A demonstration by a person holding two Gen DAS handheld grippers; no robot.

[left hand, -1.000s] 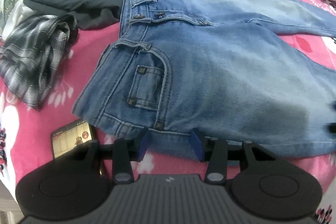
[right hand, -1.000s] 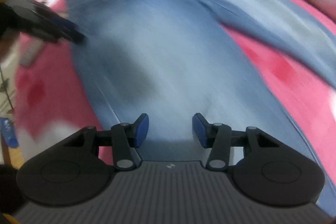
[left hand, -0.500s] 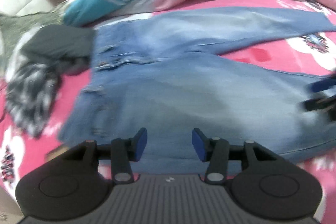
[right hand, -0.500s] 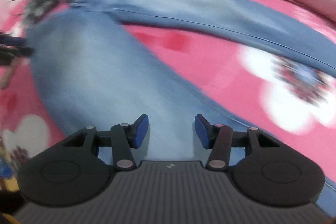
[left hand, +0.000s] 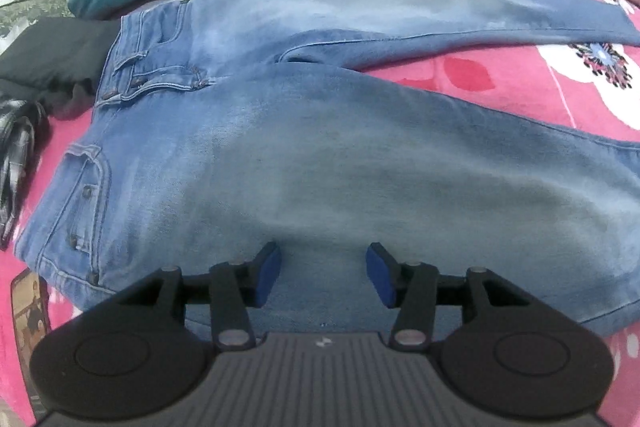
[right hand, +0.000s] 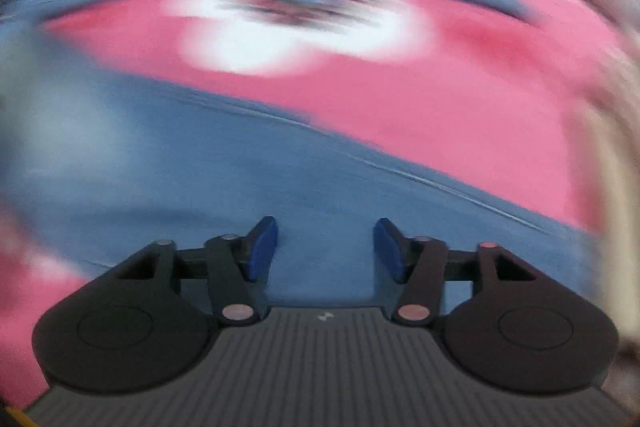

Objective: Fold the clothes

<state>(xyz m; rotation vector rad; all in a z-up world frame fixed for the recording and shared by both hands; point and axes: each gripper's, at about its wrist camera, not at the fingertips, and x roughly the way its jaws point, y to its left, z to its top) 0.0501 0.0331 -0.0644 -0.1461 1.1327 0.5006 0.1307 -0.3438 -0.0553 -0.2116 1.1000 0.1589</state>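
Opening over the jeans (left hand: 360, 163), both empty claws, left (left hand: 323, 275) and right (right hand: 326, 251), are probably readying, despite blur, to pinch denim.

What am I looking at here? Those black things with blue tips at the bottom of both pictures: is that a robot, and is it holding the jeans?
No robot: a person carries a hand-held gripper in each hand, each with a camera looking along its two fingers. One picture is from the left hand-held gripper, the other from the right hand-held gripper, whose view is blurred. Blue jeans lie spread flat on a pink flowered bedcover, beside a dark garment and a plaid one. Both grippers' jaws are opening over the denim, nothing between them, so nothing is held.
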